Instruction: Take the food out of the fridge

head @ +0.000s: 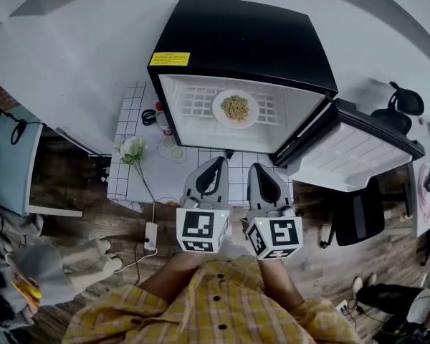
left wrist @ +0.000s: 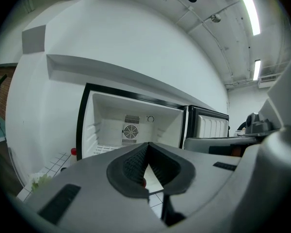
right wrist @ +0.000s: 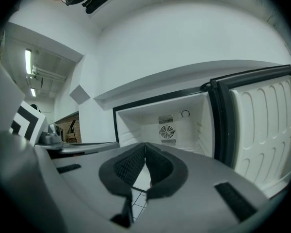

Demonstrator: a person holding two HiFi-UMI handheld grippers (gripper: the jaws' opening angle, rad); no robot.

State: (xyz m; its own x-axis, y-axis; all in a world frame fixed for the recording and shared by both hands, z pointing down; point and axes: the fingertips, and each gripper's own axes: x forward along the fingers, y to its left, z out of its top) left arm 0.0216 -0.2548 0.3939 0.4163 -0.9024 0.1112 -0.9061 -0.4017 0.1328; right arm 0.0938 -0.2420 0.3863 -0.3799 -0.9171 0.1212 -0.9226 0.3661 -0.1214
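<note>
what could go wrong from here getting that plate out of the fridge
1. The left tongs and the right tongs are both shut. They must open before reaching the plate, or they may shove it back on the wire shelf.
2. The plate looks shallow, so tilting it could spill the food.

Nothing really readable here. The fridge (head: 244,41) has a yellow sticker (head: 169,59) on its top, upper middle of the head view, but the print's way too small to read.
</note>
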